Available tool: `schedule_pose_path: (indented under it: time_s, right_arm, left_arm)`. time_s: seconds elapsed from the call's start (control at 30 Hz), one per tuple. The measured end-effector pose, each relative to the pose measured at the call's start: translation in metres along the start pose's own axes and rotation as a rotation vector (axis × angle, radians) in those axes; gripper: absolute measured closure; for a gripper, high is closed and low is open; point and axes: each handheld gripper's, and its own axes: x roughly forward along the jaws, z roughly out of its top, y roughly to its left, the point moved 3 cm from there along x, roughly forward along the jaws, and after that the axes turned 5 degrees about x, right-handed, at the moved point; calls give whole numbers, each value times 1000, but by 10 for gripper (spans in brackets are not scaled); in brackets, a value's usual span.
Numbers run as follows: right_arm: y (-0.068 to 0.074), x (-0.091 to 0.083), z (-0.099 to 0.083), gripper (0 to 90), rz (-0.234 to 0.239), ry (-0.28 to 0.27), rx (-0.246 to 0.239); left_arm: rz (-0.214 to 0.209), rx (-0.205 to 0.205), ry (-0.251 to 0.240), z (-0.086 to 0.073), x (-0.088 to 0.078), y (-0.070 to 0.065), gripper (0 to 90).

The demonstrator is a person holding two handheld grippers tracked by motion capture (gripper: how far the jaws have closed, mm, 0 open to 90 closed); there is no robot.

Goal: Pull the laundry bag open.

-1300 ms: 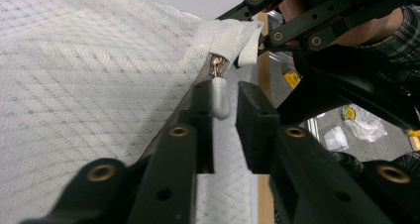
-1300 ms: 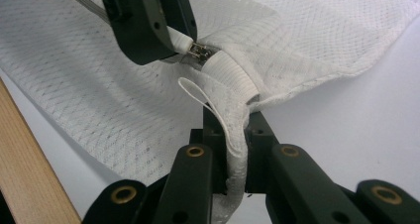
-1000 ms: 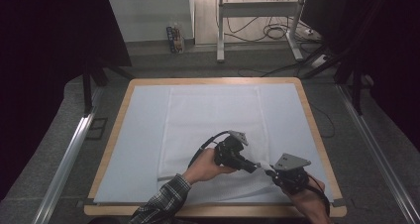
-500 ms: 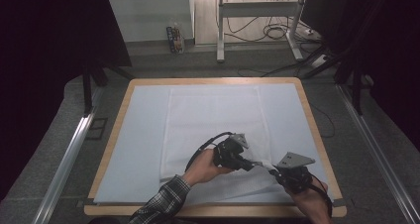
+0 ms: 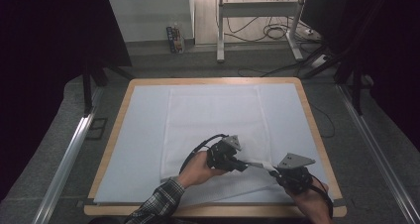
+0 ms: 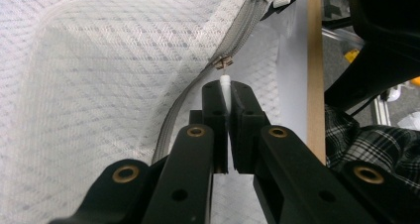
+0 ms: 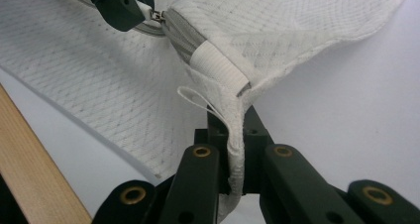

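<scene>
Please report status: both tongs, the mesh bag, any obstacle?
Left tongs shut on zipper pull. Right tongs shut on mesh bag corner. Nothing blocking.

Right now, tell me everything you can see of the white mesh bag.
The white mesh bag lies flat on the white-covered table, its near right corner lifted. It looks like soft diamond-patterned netting with a grey zipper along one edge. The left gripper pinches the white zipper pull; the right gripper clamps the bag's corner hem.
</scene>
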Motion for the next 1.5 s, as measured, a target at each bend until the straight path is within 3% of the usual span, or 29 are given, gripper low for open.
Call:
schedule_pose_path:
  time_s: [0.27,0.43,0.67,1.5]
  right_arm:
    - [0,-1,-2,864,9,5,5]
    - [-1,-2,-4,864,16,8,19]
    - [0,-2,-5,864,20,12,21]
    - [-1,1,-8,862,22,27,20]
  left_arm:
    - [-8,-10,-2,-8,-5,-2,874]
    - [23,-11,10,-15,-9,-4,873]
    - [22,-27,5,-24,-13,-3,873]
    - [68,-116,-44,-68,-31,-4,872]
